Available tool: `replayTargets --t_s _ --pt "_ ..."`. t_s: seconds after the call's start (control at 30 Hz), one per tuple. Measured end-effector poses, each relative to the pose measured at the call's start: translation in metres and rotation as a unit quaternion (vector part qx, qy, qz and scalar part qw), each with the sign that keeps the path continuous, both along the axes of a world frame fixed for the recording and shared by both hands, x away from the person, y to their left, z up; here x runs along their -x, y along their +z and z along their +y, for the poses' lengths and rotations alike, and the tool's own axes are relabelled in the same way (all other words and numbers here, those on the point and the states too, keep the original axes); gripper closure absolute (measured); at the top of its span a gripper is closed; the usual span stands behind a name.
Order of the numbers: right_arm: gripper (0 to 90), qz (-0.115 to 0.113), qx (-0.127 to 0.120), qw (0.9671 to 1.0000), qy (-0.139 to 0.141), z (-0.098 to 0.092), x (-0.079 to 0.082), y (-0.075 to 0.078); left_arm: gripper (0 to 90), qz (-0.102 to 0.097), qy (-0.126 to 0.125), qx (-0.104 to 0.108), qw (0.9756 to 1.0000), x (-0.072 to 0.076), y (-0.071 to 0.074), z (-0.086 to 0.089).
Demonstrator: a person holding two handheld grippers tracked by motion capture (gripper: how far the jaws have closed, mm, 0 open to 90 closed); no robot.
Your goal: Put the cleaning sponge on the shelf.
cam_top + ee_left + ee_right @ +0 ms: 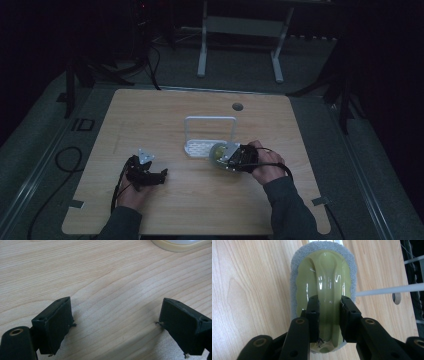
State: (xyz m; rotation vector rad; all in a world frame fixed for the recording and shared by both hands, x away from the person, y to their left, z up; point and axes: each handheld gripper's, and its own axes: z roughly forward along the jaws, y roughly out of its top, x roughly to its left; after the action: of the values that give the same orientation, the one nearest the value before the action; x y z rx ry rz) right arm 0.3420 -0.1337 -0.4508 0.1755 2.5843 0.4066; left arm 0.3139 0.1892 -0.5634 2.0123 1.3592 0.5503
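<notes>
A yellow-green scrubber (324,270) with a grey felt-like pad around its rim is gripped by its raised middle ridge in my right gripper (329,302), just above the wooden table (249,290). In the high view the right gripper (227,159) holds the scrubber (218,152) right beside the front of a white wire rack (210,120). My left gripper (162,175) rests low over the table to the left, jaws pointing right. Seen from its own camera, the left gripper (115,312) stands wide open with bare wood between its jaws.
A cream rounded rim (180,245) shows at the top edge of the left gripper view. The rack's white rod (387,290) runs past the scrubber. A round cable hole (237,106) lies near the table's far edge. A white frame (240,30) stands on the floor behind.
</notes>
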Motion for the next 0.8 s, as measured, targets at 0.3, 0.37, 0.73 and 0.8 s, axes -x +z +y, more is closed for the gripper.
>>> replayTargets --t_s 0.3,0.37,0.73,0.8 --pt "71.9 -0.004 0.003 0.9999 0.009 0.004 -0.002 0.001 11.5 0.0 0.0 0.0 1.0 0.0 0.0 0.0" --pt "71.9 -0.007 0.002 0.9999 0.012 0.005 -0.003 0.003 11.5 -0.001 0.001 0.001 1.0 0.0 0.0 0.0" --pt "71.9 -0.013 0.003 0.9995 0.027 0.014 -0.008 0.006 11.5 0.0 0.0 0.001 1.0 0.0 0.0 0.0" --pt "71.9 -0.016 0.003 0.9993 0.033 0.017 -0.009 0.008 11.5 0.0 0.0 0.001 1.0 0.0 0.0 0.0"
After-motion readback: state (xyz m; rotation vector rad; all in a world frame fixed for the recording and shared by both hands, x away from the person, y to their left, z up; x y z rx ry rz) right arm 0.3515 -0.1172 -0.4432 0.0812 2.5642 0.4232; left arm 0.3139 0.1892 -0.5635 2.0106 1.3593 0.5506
